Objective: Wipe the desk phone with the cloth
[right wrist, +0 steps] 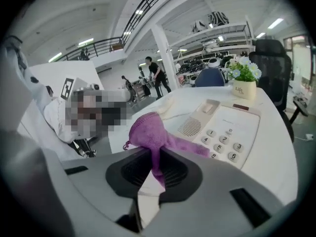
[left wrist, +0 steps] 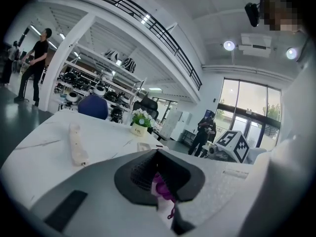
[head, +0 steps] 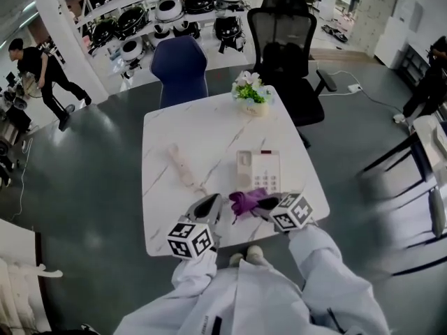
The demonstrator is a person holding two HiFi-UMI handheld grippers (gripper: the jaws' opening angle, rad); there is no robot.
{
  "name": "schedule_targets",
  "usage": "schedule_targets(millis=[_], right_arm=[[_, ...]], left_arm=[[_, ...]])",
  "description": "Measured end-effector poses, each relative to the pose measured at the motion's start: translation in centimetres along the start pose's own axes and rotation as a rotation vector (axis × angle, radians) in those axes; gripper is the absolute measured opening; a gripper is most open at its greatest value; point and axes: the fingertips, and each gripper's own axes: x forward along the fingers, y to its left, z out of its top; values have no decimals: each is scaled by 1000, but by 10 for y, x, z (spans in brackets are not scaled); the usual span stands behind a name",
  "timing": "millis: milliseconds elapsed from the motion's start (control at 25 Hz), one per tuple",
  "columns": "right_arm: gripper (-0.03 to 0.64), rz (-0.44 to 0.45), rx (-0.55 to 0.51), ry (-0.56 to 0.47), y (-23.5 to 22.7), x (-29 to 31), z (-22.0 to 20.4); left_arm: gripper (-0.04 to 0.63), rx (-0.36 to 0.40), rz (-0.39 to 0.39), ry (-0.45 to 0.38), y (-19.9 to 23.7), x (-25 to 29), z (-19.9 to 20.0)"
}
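1. Gripping the purple cloth (right wrist: 150,130) from both sides, you have your right hand-held gripper (right wrist: 155,162) clamped on its bunch and your left hand-held gripper (left wrist: 159,177) pinching a small end.
2. The cloth hangs at the near edge of the desk phone (right wrist: 224,132), which sits toward your side of the worktop (head: 181,135).
3. Pulling the two apart could slip that small end free.
4. Pressing hard while wiping may shove the phone or push its keys.

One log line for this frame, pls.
left gripper: shut on cloth | right gripper: shut on cloth | cloth: bunched between both, by near edge of desk phone | cloth-phone contact: cannot tell
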Motion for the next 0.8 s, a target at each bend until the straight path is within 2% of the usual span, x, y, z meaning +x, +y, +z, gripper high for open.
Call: schedule_targets(millis=[240, 480, 640, 800], right_arm=[[32, -27, 117, -269, -15, -33, 47], [32, -66, 153, -499, -32, -69, 81], [32, -72, 184, -624, -44, -92, 97], [32, -110, 179, -701, -53, -112, 109]], left_arm=[[-2, 60, 23, -52, 0, -6, 30], [-2, 152, 32, -114, -9, -15, 57], [-2, 176, 63, -166, -7, -20, 75], [-2, 205, 111, -199, -1, -28, 91]])
